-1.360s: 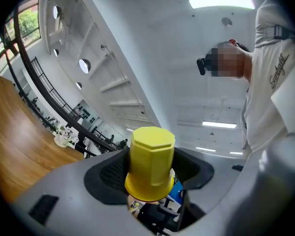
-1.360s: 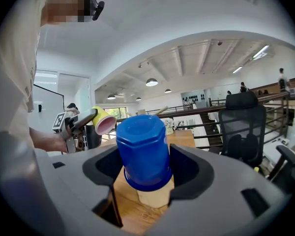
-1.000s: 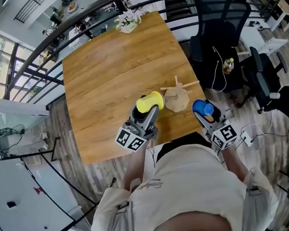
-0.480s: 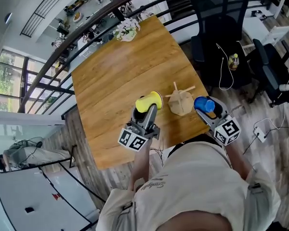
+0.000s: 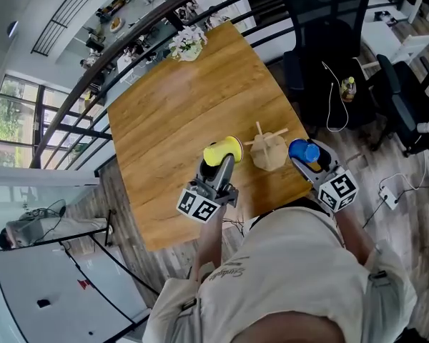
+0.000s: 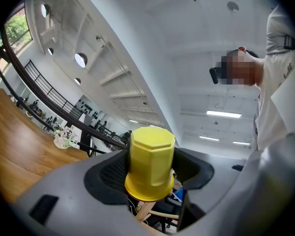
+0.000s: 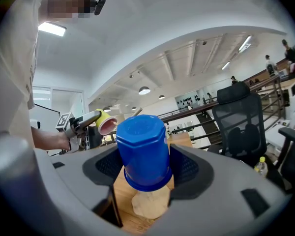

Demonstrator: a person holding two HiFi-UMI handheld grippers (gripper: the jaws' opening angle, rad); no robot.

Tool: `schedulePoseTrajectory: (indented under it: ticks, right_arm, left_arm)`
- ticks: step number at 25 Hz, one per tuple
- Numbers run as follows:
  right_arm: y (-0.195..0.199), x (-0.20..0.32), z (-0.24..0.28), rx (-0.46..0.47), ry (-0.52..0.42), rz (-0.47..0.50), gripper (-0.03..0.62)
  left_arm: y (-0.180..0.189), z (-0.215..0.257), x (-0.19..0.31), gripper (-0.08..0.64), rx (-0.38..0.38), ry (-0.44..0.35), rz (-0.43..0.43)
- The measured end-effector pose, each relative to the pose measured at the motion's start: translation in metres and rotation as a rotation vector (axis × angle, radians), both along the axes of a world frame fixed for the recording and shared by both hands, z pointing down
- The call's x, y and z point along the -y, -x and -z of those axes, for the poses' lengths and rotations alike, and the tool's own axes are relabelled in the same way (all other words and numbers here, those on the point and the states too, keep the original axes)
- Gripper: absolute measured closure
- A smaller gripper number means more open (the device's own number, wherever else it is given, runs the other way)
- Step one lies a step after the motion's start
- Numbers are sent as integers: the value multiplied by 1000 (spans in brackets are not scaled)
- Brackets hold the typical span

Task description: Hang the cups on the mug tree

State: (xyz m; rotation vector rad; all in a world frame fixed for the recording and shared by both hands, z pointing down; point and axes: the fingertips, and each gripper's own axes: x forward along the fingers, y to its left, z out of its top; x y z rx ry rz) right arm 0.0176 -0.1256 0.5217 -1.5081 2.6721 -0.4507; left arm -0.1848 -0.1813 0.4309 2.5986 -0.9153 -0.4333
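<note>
Yellow cup (image 5: 222, 151) and blue cup (image 5: 301, 151) are held on either side of the mug tree (image 5: 269, 153), hardly moved since half a second ago.
The wooden table (image 5: 164, 113), warm brown with long grain, has not changed. The left gripper (image 5: 223, 163) stays clenched on the yellow cup and the right gripper (image 5: 309, 161) on the blue one. The tree is of pale wood, with thin pegs and a rounded base, and it stands near the table's front edge. Both cups are smooth, with an eight-sided bottom and a flared rim. The yellow one is pinkish inside.
</note>
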Motion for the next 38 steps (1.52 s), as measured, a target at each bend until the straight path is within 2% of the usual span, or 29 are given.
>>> schedulePoseTrajectory:
  ticks: [12, 17, 23, 38]
  right_arm:
    - [-8, -7, -9, -13, 26, -2, 308]
    - [-8, -9, -12, -50, 26, 21, 308]
    - [-5, -4, -10, -31, 31, 27, 308]
    - [-4, 3, -11, -30, 29, 45, 308]
  left_arm:
    - [-17, -13, -4, 276, -15, 36, -48]
    - [-28, -15, -2, 276, -8, 39, -73]
    - [-33, -16, 2, 276, -6, 47, -88]
    - [-33, -26, 6, 276, -18, 73, -88]
